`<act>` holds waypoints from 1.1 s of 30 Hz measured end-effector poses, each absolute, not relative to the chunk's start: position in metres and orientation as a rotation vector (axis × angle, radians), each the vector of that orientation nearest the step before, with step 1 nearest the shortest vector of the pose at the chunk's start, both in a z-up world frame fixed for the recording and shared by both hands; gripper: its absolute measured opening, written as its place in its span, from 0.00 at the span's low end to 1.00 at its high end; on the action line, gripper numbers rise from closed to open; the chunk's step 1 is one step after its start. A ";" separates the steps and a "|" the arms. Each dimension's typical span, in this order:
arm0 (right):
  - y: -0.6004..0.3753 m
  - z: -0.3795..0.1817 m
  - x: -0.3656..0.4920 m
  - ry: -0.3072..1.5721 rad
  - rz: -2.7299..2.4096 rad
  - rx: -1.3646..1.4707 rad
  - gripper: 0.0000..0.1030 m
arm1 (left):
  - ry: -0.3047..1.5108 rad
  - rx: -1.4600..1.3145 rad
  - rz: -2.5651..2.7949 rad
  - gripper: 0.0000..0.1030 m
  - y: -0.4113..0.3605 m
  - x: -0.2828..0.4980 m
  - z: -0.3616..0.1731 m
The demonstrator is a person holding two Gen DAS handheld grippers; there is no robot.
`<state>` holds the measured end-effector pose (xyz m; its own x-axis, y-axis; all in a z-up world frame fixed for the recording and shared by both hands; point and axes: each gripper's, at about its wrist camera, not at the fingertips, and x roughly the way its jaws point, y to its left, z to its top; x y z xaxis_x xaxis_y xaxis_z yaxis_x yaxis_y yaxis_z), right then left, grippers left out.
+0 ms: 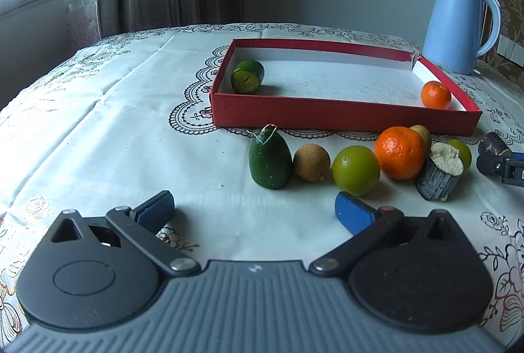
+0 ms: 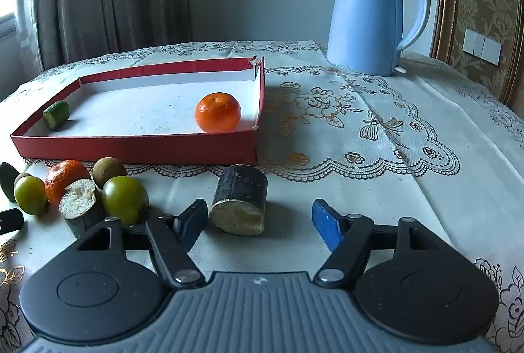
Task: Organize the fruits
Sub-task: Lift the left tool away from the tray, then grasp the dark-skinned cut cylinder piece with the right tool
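Matt red cardboard tray point(image 1: 340, 117); glossy blue plastic kettle point(image 2: 363, 22); lace-patterned cloth point(image 1: 114, 110) on table; rough-cut cane piece point(image 2: 240, 199).

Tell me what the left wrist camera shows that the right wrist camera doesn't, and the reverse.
Only the left wrist view shows the whole pointed green fruit standing upright, and the open left gripper with nothing between its fingers.

Only the right wrist view shows the cut dark cane piece whole, lying just ahead of the open right gripper, plus the wall switches.

Both show the red tray holding a green chunk and an orange, the fruit cluster in front of it, and the blue kettle.
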<state>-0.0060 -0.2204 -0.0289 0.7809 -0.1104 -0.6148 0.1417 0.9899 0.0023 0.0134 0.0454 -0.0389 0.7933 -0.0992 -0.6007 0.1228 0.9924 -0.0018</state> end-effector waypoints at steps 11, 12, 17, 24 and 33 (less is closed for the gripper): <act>-0.212 -0.027 -0.006 0.654 -0.099 0.029 0.42 | 0.643 0.038 -0.119 1.00 0.045 0.013 -0.039; -0.212 -0.027 -0.006 0.654 -0.092 0.030 0.39 | 0.643 0.038 -0.119 1.00 0.045 0.013 -0.039; -0.209 -0.027 -0.006 0.646 -0.077 0.022 0.32 | 0.643 0.038 -0.120 1.00 0.045 0.013 -0.039; -0.210 -0.025 -0.008 0.630 -0.071 0.031 0.32 | 0.643 0.038 -0.119 1.00 0.045 0.013 -0.039; -0.199 0.014 0.005 0.512 -0.046 -0.056 0.32 | 0.643 0.038 -0.120 1.00 0.045 0.013 -0.039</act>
